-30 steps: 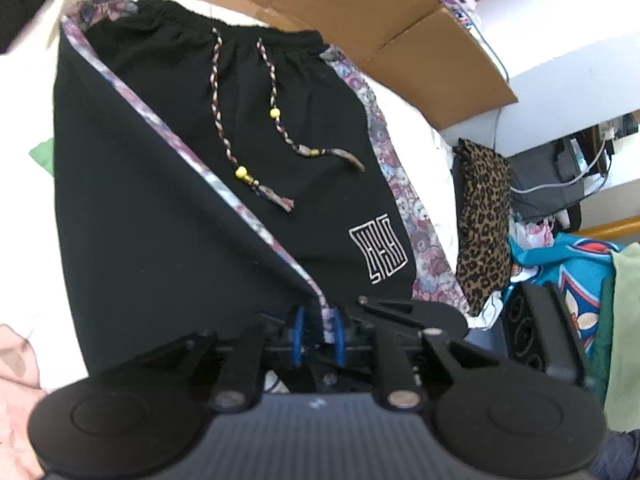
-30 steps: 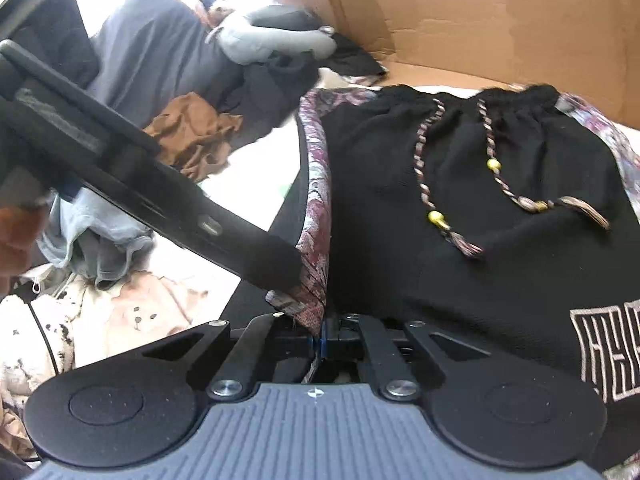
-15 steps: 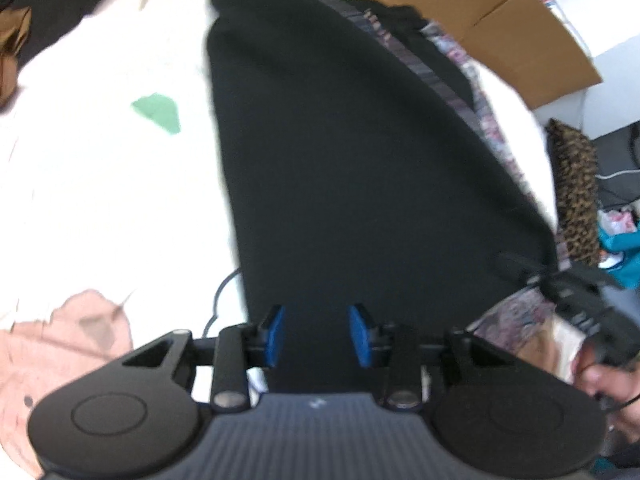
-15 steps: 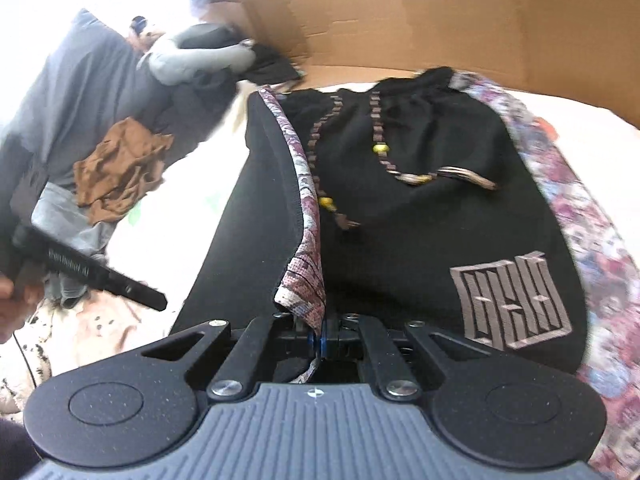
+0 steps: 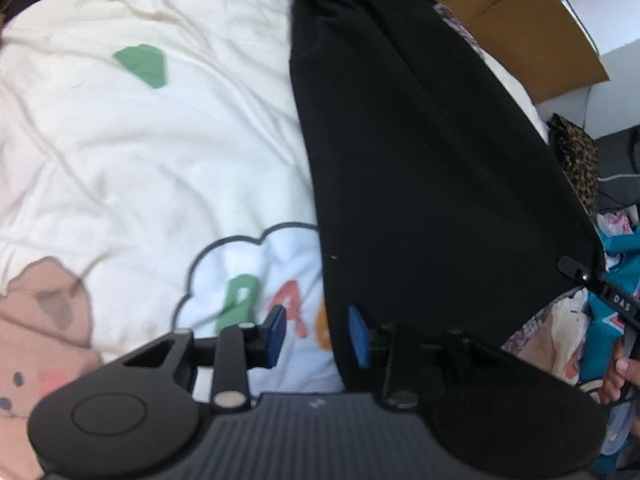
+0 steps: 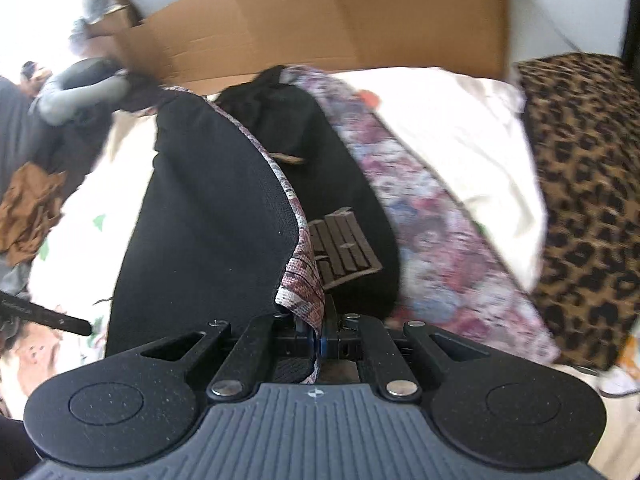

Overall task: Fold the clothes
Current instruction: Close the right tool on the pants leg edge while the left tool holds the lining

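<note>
On the white bedsheet [image 5: 168, 152], black shorts [image 5: 432, 168] are lying half-folded; the right gripper [image 6: 316, 340] is clamping their floral hem, the left gripper [image 5: 316, 336] hanging released above. A cardboard box [image 6: 320, 20] and leopard cloth [image 6: 588, 184] are flanking them.

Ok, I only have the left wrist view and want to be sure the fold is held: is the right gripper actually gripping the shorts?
Observer: Yes. The right gripper is shut on the patterned hem of the shorts, at the corner being carried over.
Operator: I see only plain black cloth here. Is the logo covered?
Observer: Not fully. The logo shows just beyond the held hem, which overlaps its left edge.
</note>
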Demonstrator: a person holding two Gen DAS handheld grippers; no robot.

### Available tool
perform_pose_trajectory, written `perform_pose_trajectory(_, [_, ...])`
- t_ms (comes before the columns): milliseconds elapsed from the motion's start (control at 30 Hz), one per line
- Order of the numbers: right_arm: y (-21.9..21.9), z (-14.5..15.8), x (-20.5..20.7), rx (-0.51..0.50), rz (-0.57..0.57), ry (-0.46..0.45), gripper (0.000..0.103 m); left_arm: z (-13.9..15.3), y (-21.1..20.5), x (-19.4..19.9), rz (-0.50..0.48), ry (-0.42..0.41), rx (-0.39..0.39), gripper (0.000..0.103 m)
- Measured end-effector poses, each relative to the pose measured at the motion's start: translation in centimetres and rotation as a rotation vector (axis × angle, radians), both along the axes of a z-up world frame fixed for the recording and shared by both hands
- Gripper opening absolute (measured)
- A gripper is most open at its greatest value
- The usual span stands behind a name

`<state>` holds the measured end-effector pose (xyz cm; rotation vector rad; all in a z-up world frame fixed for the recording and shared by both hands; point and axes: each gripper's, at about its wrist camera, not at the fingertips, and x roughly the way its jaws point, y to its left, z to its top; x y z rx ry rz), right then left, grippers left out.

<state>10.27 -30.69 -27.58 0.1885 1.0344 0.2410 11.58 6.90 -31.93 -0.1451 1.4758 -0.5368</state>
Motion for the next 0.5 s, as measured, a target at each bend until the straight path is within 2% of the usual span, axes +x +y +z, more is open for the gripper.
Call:
perform_pose_trajectory(333, [-4.7, -0.8, -0.8, -0.054, -0.156, 0.045, 0.001, -1.1, -2.9, -0.3, -0.084, 0.046, -0.065, 0.036])
perform_pose_trajectory(500, [-6.4, -3.1, -1.2, -0.099, -0.210, 0.089, 0.001, -1.7, -4.5, -1.3, -0.094, 0.082, -0.088, 0.037])
